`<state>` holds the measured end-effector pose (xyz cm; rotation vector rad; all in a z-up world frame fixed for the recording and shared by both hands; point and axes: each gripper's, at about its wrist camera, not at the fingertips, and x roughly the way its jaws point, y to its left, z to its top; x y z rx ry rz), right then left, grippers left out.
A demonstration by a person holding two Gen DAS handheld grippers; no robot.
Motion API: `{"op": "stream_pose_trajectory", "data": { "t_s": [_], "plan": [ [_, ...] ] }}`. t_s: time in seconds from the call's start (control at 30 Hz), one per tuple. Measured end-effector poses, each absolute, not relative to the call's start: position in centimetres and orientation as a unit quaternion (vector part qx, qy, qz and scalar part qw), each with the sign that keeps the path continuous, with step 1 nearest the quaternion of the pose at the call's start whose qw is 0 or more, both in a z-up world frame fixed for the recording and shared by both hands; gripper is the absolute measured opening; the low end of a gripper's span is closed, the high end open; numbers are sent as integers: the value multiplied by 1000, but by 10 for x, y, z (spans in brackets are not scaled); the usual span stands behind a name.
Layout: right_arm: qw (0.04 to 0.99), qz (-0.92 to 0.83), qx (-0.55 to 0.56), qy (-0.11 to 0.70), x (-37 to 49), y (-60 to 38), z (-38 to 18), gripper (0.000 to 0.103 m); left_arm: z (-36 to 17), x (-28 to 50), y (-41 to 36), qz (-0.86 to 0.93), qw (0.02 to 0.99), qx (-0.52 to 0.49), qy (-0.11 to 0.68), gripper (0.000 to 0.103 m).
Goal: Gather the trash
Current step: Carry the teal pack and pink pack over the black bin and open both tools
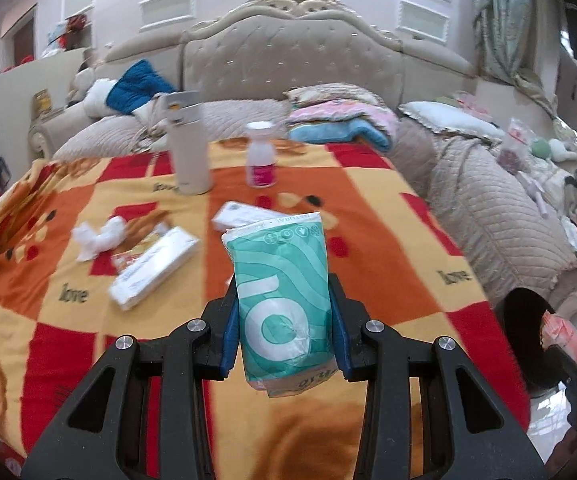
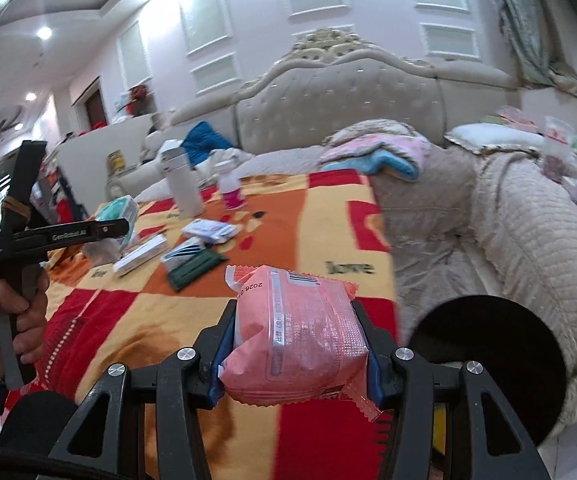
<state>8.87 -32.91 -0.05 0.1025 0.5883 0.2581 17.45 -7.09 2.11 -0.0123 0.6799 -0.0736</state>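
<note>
Orange-red blanket [image 1: 88, 344] covers what seems a bed.

- Teal tissue pack [image 1: 284, 300]: glossy, crinkled plastic film.
- Pink snack packet [image 2: 300, 336]: shiny plastic wrap.
- Blanket [image 1: 368, 216]: matt, fuzzy cloth.
- Headboard [image 1: 292, 60]: tufted fabric.

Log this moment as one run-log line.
left gripper: shut on teal tissue pack | right gripper: shut on pink snack packet | crumpled tissue: on blanket
</note>
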Motion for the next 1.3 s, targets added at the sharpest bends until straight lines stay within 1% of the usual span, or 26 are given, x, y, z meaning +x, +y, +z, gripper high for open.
{"op": "stream_pose_trajectory", "data": {
  "t_s": [0.47, 0.67, 0.77, 0.97, 1.1, 1.2, 1.23, 1.3],
  "plan": [
    [954, 1, 86, 288, 48, -437, -1, 51, 8, 174, -154, -97, 938, 12, 333, 36],
    [950, -28, 93, 297, 43, -463, -6, 51, -2, 181, -177, -126, 932, 10, 338, 36],
    [944, -42, 99, 312, 48, -471, -14, 51, -7, 179, -192, -173, 926, 8, 336, 36],
    [936, -58, 95, 335, 68, -472, -26, 51, -18, 171, -250, -308, 892, 31, 330, 36],
    [917, -87, 115, 372, 86, -478, -44, 51, -33, 181, -290, -366, 860, 44, 352, 36],
    [913, -92, 131, 375, 91, -483, -49, 51, -44, 189, -311, -387, 843, 45, 372, 36],
    [913, -98, 131, 374, 91, -484, -49, 51, -47, 190, -314, -390, 839, 46, 376, 37],
    [912, -105, 143, 369, 92, -489, -49, 61, -53, 195, -323, -391, 833, 49, 388, 41]
  ]
}}
